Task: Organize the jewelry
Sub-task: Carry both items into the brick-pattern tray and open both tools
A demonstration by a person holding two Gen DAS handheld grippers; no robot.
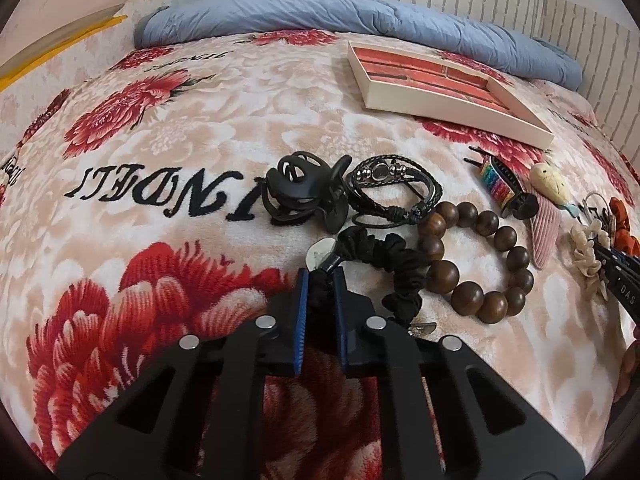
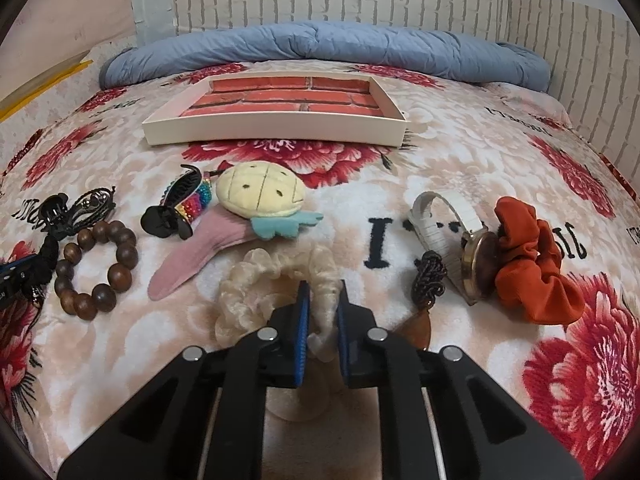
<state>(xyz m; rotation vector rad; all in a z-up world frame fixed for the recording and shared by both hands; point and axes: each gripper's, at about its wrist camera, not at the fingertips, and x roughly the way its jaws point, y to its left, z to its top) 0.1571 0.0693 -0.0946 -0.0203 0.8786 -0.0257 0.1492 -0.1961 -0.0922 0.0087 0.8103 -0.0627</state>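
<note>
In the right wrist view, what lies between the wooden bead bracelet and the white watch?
In the right wrist view, the pink pineapple plush and the cream scrunchie lie between the wooden bead bracelet and the white watch.

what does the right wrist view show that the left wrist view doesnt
Only the right wrist view shows the white watch, the whole orange scrunchie and the right hand-held gripper closed on the cream scrunchie. Only the left wrist view shows the left hand-held gripper closed on the black scrunchie. Both show the tray, wooden bead bracelet and black hair claw.
</note>
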